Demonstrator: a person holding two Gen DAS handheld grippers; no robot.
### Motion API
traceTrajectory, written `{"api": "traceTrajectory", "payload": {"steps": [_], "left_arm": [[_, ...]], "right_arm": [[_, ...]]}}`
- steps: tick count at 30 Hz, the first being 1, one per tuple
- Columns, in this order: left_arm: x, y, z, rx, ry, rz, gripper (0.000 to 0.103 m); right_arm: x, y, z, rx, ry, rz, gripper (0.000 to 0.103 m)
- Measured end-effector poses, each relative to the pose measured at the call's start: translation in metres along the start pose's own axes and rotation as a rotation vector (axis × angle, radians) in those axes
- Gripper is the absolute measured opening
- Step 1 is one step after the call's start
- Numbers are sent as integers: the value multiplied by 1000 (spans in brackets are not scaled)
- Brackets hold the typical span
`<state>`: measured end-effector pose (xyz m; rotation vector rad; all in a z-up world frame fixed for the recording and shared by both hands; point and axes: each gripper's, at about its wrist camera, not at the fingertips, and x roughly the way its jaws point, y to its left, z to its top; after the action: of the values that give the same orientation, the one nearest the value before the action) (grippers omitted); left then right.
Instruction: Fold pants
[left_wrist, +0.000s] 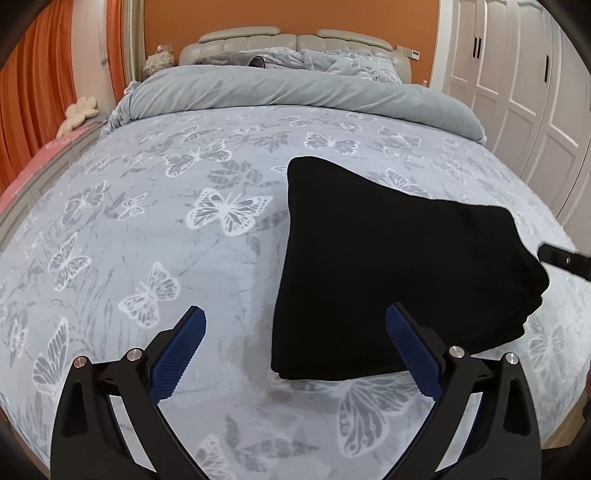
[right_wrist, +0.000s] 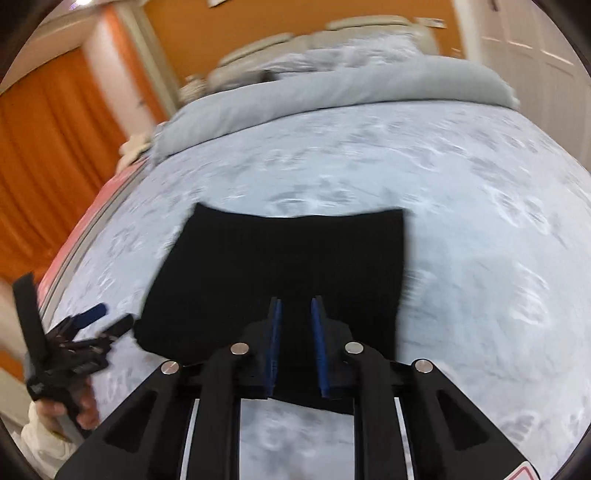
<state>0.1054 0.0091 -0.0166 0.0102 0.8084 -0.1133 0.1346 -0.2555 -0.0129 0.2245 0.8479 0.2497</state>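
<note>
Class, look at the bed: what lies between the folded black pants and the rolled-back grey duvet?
Only bare butterfly-print bedspread lies between the folded black pants and the grey duvet, seen most clearly in the left wrist view.

The right wrist view is smeared throughout, so the butterfly print on the bed cover (right_wrist: 461, 240) and the headboard (right_wrist: 314, 37) at the far end show only as vague streaks. In the left wrist view, the right gripper (left_wrist: 565, 260) is cut off by the right edge, leaving only a dark tip beside the folded black pants (left_wrist: 388, 258). The pants' near edge in the right wrist view lies hidden behind that gripper's fingers (right_wrist: 275, 343), so any contact there cannot be told.
</note>
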Motion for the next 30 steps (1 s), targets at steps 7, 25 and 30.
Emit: {"api": "traceTrajectory", "payload": {"steps": [7,25,30], "left_arm": [[6,3,-6,13,39,30,96],[-4,106,-23,-173,98,45,96],[0,106,-16,-257,131,-81,96]], "right_arm": [[61,73,45,-63,39,104,9],[180,174,21,-229,181,115,9],[88,106,60,-1,-6,91,52]]}}
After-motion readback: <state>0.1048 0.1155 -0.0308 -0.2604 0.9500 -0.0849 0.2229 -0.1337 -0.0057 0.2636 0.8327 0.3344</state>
